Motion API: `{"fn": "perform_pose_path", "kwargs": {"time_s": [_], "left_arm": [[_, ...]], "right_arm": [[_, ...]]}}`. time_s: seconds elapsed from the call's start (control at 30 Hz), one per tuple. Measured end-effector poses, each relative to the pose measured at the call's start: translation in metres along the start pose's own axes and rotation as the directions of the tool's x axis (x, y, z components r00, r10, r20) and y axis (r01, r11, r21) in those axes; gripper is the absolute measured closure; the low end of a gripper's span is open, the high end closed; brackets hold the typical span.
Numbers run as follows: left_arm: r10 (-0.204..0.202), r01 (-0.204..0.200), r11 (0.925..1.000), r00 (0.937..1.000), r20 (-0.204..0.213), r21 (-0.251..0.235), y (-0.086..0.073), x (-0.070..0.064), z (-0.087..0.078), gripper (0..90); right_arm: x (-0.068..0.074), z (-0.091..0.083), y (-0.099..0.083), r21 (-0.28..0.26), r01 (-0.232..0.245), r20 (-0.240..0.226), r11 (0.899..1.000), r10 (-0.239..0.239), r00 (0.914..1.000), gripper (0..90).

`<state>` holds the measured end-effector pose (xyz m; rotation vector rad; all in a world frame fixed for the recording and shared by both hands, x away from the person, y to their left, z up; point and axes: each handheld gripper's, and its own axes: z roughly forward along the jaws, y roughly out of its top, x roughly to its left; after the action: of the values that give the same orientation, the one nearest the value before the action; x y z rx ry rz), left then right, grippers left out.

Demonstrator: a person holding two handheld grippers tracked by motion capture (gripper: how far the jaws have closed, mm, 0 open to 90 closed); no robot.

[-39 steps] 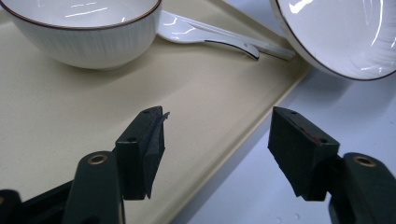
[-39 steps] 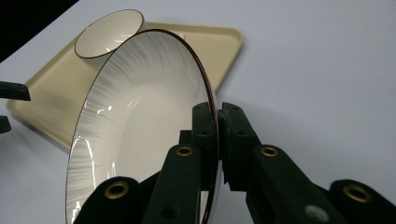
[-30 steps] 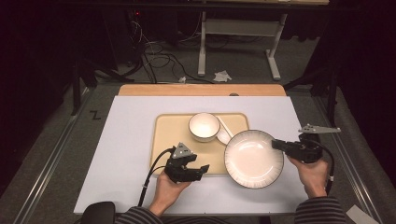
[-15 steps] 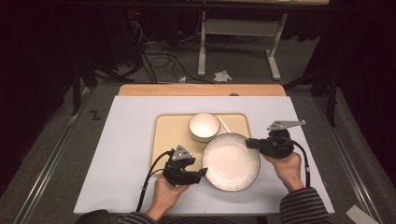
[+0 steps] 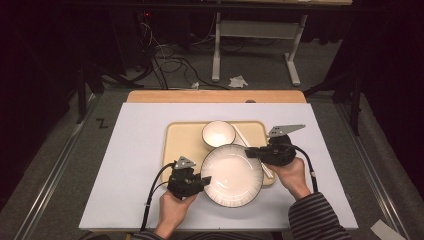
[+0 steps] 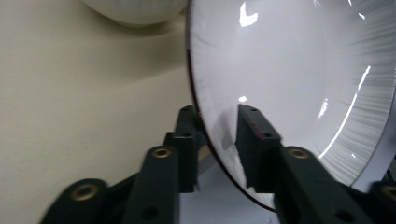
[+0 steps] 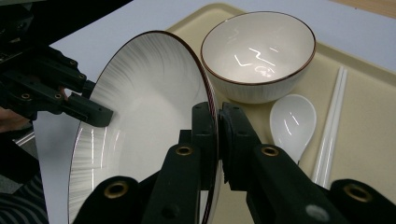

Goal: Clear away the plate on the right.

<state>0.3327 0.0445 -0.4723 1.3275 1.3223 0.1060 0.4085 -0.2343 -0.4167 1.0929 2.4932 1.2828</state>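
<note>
The room behind is dark, with cables on the floor and a desk frame at 12 o'clock, and my table [image 5: 140, 150] carries a white sheet with a beige tray [image 5: 182, 140] on it. I have the white plate [image 5: 231, 175] in both tools. It sits over the tray's 5 o'clock corner, partly past the tray's near edge and above the white sheet. My right gripper [image 5: 261, 152] has its jaws clamped on the plate's rim at about 2 o'clock; in the right gripper view [image 7: 217, 122] the rim runs straight between them. My left gripper [image 5: 202, 181] meets the rim at about 9 o'clock. In the left gripper view [image 6: 219, 126] one jaw lies on the plate's face and the other under the rim, but I cannot tell whether they press it. A white bowl [image 5: 218, 134] stands on the tray at 12 o'clock of the plate, just beside it. A white spoon [image 7: 292, 123] and white chopsticks [image 7: 332, 123] lie on the tray beside the bowl.
</note>
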Motion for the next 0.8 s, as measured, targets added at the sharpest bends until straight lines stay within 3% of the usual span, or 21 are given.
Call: {"fn": "perform_pose_path", "kwargs": {"time_s": [0.03, 0.2, 0.3, 0.43, 0.57, 0.73, 0.8], "left_arm": [[-0.022, 0.022, 0.9998, 0.9998, -0.001, 0.0, 0.0, 0.001, 0.0, 73.6], [-0.045, 0.045, 0.999, 0.9983, -0.038, 0.001, 0.002, 0.008, -0.001, 79.6], [-0.084, 0.085, 0.9963, 0.9957, -0.039, 0.01, 0.003, 0.013, -0.003, 82.0], [-0.112, 0.111, 0.9936, 0.9906, -0.079, -0.022, 0.005, 0.017, -0.006, 83.2], [-0.147, 0.141, 0.988, 0.9851, -0.09, -0.062, 0.011, 0.022, -0.01, 84.9], [-0.196, 0.191, 0.9781, 0.9792, -0.055, -0.083, 0.021, 0.031, -0.02, 85.5], [-0.19, 0.184, 0.9783, 0.9805, -0.053, -0.095, 0.023, 0.031, -0.023, 85.6]], "right_arm": [[0.002, 0.004, 0.002, 0.004, 0.008, -0.016, 1.0, -0.008, 0.9998, 86.6], [0.009, 0.016, 0.009, 0.018, 0.037, -0.054, 0.999, -0.036, 0.9979, 86.5], [0.013, 0.023, 0.014, 0.023, 0.052, -0.076, 0.998, -0.05, 0.9958, 86.4], [0.018, 0.03, 0.02, 0.024, 0.091, -0.1, 0.996, -0.088, 0.9911, 86.2], [0.022, 0.034, 0.023, 0.012, 0.094, -0.101, 0.995, -0.092, 0.9906, 85.8], [0.028, 0.037, 0.023, 0.002, 0.129, -0.083, 0.992, -0.129, 0.9882, 84.7], [0.03, 0.037, 0.023, -0.005, 0.131, -0.081, 0.991, -0.131, 0.9881, 82.6]]}}
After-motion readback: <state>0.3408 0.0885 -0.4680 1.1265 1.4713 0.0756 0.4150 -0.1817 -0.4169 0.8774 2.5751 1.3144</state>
